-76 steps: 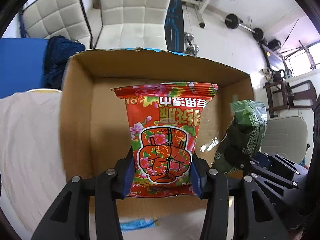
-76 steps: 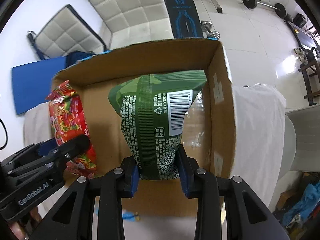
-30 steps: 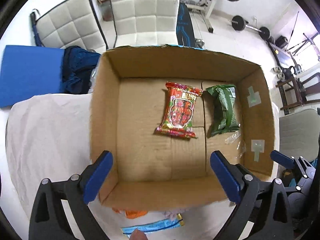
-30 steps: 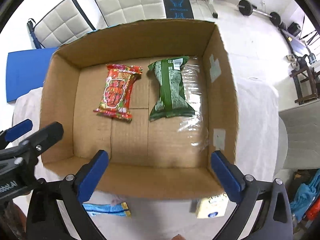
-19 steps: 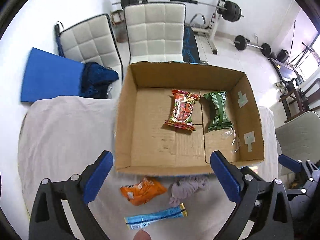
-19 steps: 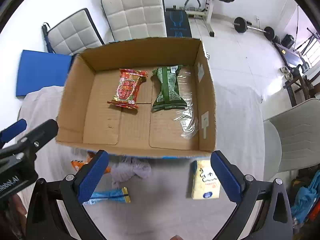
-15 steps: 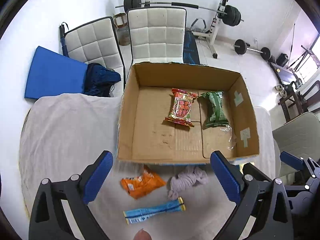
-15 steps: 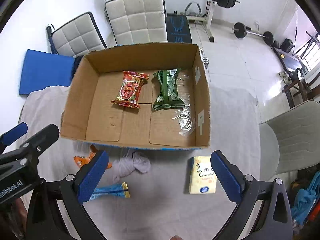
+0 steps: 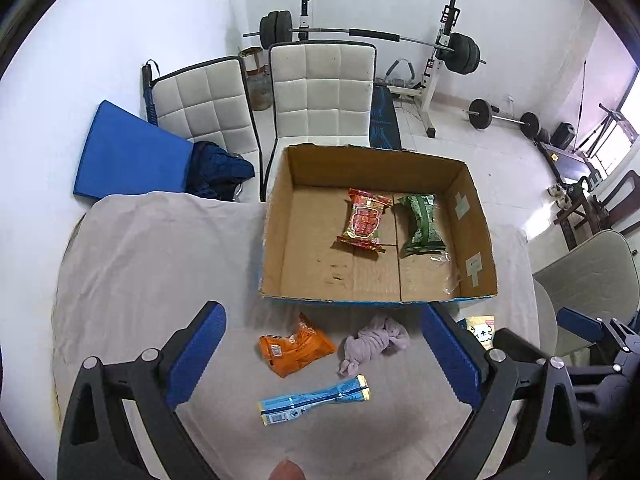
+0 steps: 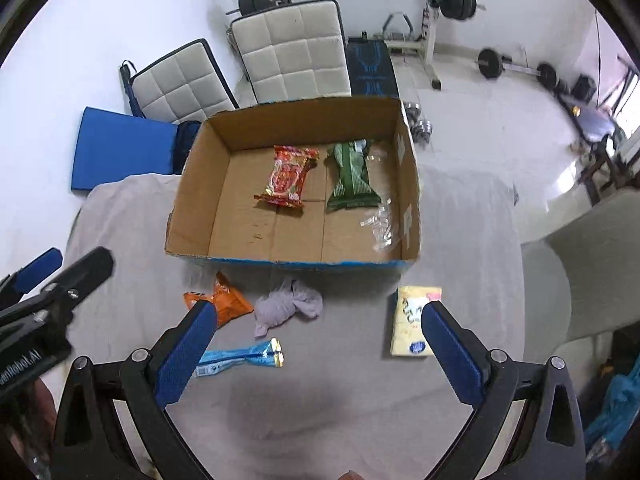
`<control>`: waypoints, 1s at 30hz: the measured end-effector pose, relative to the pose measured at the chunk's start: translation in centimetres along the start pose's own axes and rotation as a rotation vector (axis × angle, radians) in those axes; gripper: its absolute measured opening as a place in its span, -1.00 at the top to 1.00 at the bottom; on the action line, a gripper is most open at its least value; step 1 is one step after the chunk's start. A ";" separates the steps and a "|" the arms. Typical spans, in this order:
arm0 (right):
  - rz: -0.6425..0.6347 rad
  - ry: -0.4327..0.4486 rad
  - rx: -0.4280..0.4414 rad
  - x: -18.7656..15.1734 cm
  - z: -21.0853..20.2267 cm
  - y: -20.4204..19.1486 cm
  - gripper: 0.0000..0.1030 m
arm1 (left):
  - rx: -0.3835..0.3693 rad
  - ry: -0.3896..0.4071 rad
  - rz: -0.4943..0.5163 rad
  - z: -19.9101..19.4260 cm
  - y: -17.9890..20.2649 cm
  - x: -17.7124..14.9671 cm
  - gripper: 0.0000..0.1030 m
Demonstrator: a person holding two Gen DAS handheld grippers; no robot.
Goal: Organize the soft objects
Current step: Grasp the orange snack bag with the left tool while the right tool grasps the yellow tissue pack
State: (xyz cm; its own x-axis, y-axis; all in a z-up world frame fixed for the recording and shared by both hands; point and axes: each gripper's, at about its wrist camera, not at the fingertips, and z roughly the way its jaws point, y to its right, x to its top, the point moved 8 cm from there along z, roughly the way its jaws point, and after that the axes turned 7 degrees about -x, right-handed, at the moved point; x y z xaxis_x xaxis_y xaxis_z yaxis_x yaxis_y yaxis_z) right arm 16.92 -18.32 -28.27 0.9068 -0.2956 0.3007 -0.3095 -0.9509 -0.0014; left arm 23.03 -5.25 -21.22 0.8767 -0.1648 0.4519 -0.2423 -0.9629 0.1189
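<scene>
Inside cardboard box [image 9: 474, 216]: red packet [image 9: 363, 219], green packet [image 9: 421, 224], side by side. Left gripper [image 9: 322, 354], right gripper [image 10: 316, 350]: jaws wide, empty.

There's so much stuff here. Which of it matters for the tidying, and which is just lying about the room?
Part of the job:
box
red packet and green packet, already inside
orange packet, purple cloth, blue packet, yellow packet, all on the table

Just lying about:
white chairs
blue mat
barbells
</scene>
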 end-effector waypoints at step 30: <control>0.164 -0.483 -0.241 -9.2 24.9 9.9 -0.30 | 0.180 -0.585 0.387 24.3 -5.4 -12.7 -0.50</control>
State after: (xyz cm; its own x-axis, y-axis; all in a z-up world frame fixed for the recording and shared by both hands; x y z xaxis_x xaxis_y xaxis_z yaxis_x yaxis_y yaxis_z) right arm 12.62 -27.27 -54.81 0.8518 -0.5001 -0.1561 -0.4626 -0.8578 0.2241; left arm 23.31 -3.17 -49.06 0.8329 -0.5401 -0.1208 -0.5525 -0.8241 -0.1247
